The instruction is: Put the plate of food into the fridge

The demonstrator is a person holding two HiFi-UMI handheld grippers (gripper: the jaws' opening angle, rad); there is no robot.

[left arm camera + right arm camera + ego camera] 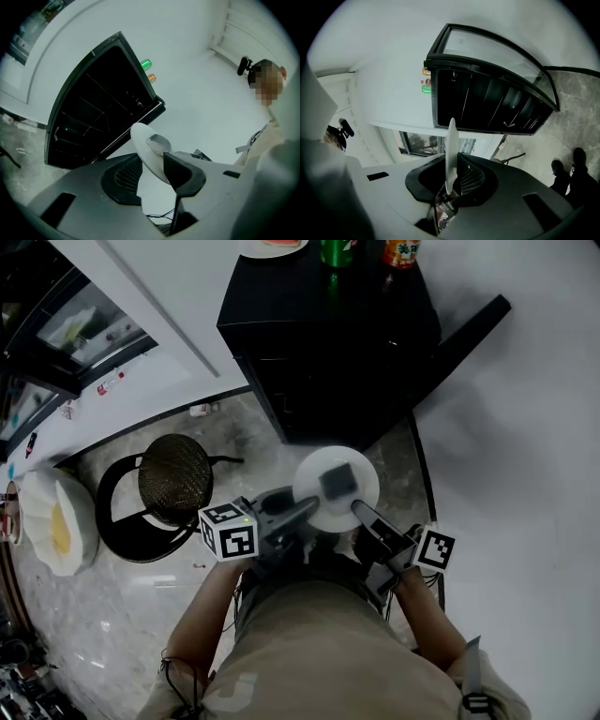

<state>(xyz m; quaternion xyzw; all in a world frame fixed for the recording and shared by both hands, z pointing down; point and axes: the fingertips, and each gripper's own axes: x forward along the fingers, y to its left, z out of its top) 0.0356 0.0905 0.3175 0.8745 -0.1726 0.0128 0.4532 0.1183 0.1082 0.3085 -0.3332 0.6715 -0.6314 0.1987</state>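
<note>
In the head view a white plate (336, 484) carrying a grey block of food (337, 480) hangs in front of my body, above the floor. My left gripper (307, 508) is shut on its near-left rim and my right gripper (360, 510) on its near-right rim. The left gripper view has the plate (143, 140) tilted between the left gripper's (151, 165) pads. Seen edge-on in the right gripper view, the plate (451, 140) is pinched by the right gripper (451, 177). The black fridge (328, 343) stands ahead with its door (469, 334) swung open to the right, and its dark shelves (487, 103) show.
On the fridge top stand a green can (336, 251), an orange bottle (400, 251) and another plate (274, 246). A black round stool (173, 479) stands on the marble floor to the left, beside a white shell-shaped seat (56, 521). White walls flank the fridge.
</note>
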